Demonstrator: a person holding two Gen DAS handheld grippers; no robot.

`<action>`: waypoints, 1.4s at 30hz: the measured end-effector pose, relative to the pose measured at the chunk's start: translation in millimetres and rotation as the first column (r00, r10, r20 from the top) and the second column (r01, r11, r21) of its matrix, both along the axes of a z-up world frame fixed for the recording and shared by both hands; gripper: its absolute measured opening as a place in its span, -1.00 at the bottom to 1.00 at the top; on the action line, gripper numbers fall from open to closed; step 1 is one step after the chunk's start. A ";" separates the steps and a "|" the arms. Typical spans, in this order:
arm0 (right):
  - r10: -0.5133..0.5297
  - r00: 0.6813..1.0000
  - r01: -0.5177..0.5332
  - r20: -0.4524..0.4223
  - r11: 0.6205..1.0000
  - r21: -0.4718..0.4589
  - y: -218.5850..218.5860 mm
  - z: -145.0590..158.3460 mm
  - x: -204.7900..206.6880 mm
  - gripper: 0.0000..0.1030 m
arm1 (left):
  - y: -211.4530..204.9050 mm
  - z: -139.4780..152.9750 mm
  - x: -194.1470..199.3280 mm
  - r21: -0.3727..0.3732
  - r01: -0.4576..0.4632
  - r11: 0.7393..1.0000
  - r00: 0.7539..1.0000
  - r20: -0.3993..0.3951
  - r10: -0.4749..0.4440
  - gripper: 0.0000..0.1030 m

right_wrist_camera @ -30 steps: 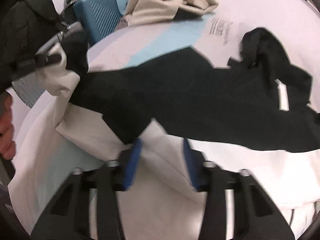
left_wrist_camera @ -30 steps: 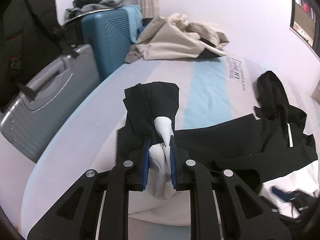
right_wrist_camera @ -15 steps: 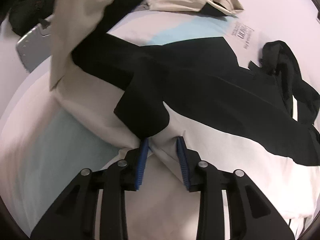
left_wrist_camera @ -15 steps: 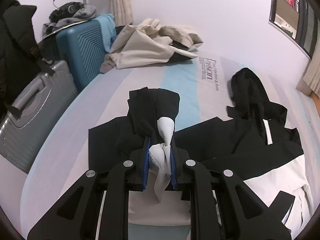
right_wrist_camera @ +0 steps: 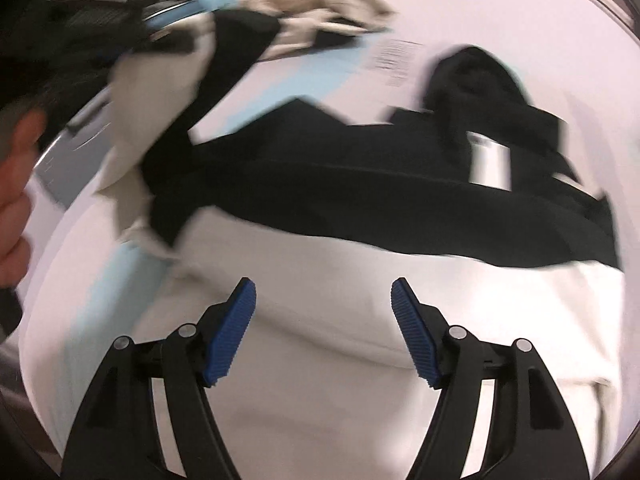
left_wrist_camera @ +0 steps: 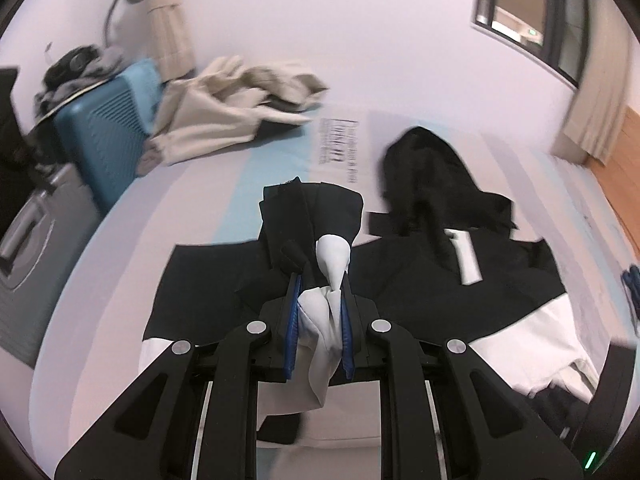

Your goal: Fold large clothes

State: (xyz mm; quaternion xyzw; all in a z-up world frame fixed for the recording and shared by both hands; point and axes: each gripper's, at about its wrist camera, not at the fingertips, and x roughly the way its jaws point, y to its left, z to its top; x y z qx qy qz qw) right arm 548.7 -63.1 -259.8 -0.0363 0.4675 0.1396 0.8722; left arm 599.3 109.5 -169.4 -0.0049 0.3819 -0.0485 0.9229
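Right tongs (right_wrist_camera: 323, 304) have just been opening, releasing the black-and-white fabric garment (right_wrist_camera: 360, 200); left tongs (left_wrist_camera: 320, 300) are clenching its white fold above the bed (left_wrist_camera: 120, 240).

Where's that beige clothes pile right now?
In the left wrist view, the beige clothes pile lies at the bed's far left end, against the blue suitcase.

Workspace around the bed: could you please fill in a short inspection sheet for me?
Surface: bed with a pale sheet striped light blue.
Job's things: black and white garment spread across the bed, one white end lifted.
Clutter: beige clothes heaped at the far edge.
Grippers: left gripper shut on the garment's white end; right gripper open above the white part, its jaws just opened, nothing between them.
Cables: nothing seen.
Surroundings: blue suitcase, grey suitcase, window, curtain.
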 end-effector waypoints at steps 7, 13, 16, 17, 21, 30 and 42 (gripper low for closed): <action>-0.182 0.983 0.182 0.003 0.980 -0.077 -108.9 5.4 16.2 0.30 | -80.6 -16.5 -0.5 0.044 0.073 0.996 0.997 -0.025 -0.072 -0.70; -0.283 0.959 0.279 -0.014 0.950 -0.138 -191.6 -0.8 23.3 0.30 | -144.7 -45.3 -5.8 0.048 0.116 0.992 0.991 -0.070 -0.113 -0.70; -0.339 0.941 0.330 -0.027 0.930 -0.159 -229.5 -8.1 22.9 0.30 | -184.7 -53.4 -13.4 0.039 0.154 0.987 0.985 -0.078 -0.151 -0.70; -0.350 0.936 0.342 -0.027 0.926 -0.159 -236.7 -9.6 21.4 0.30 | -196.7 -53.2 -15.8 0.037 0.168 0.985 0.984 -0.072 -0.165 -0.70; -0.385 0.922 0.374 -0.034 0.910 -0.177 -271.6 -15.4 14.7 0.28 | -242.7 -53.1 -22.0 0.007 0.212 0.977 0.975 -0.068 -0.211 -0.70; -0.440 0.897 0.426 -0.042 0.886 -0.182 -319.0 -13.1 1.2 0.28 | -343.9 -72.6 -29.5 -0.003 0.300 0.954 0.950 -0.085 -0.299 -0.70; -0.451 0.891 0.429 -0.050 0.873 -0.231 -359.1 -18.8 -2.0 0.19 | -398.7 -130.5 -31.5 -0.008 0.335 0.942 0.924 -0.191 -0.331 -0.62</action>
